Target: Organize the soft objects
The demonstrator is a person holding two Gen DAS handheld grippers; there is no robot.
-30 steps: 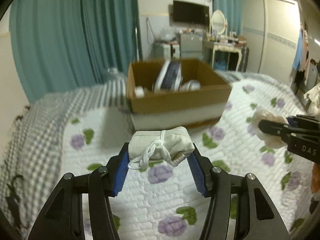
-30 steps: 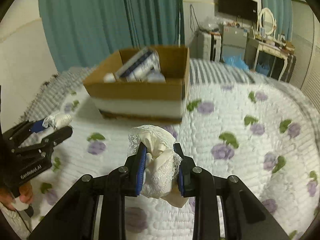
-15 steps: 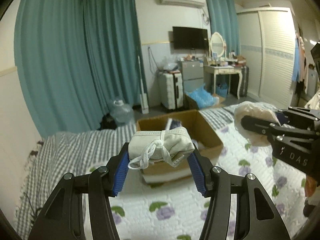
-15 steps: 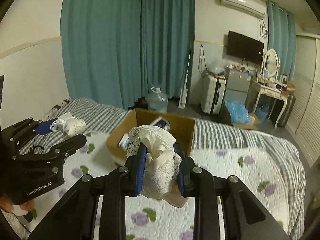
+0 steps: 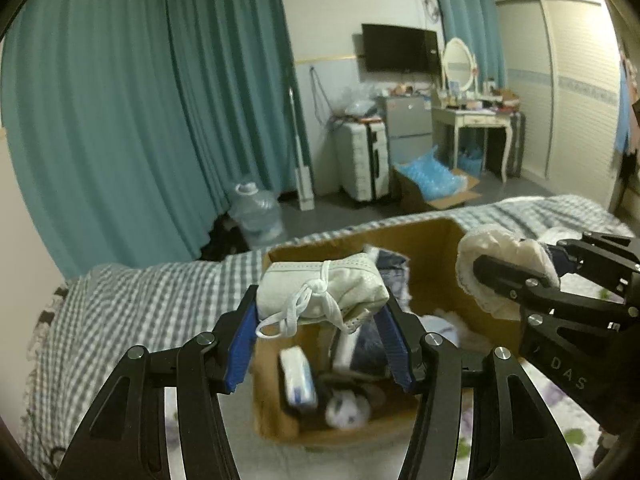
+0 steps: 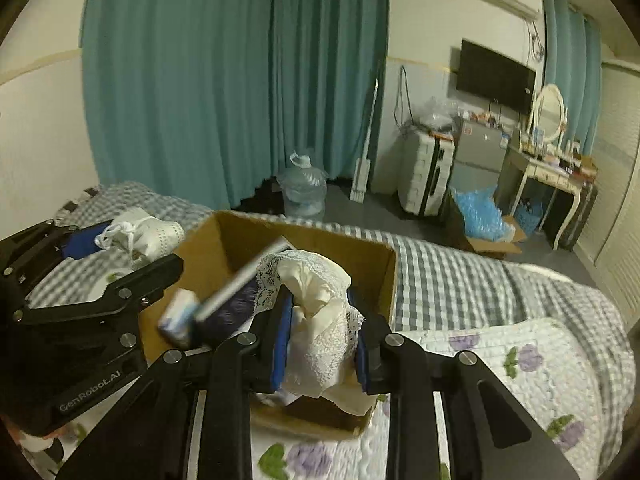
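Note:
My left gripper (image 5: 320, 320) is shut on a folded white face mask (image 5: 320, 292) with its ear loops knotted, held above the open cardboard box (image 5: 440, 240) on the bed. My right gripper (image 6: 320, 320) is shut on a bunched white lace cloth (image 6: 316, 312), also over the box (image 6: 304, 236). Each gripper shows in the other view: the right one with the lace cloth (image 5: 500, 264) at the right, the left one with the mask (image 6: 144, 232) at the left. Inside the box lie a dark folded garment, a white packet and other soft items.
The box sits on a bed with a grey checked blanket (image 5: 152, 296) and a white quilt with purple flowers (image 6: 520, 352). Beyond the bed are teal curtains, a water jug (image 5: 256, 212), a suitcase, a dressing table and a wardrobe.
Both grippers have risen and moved forward to hang over the open box, each still holding its item. The view now looks down into the box.

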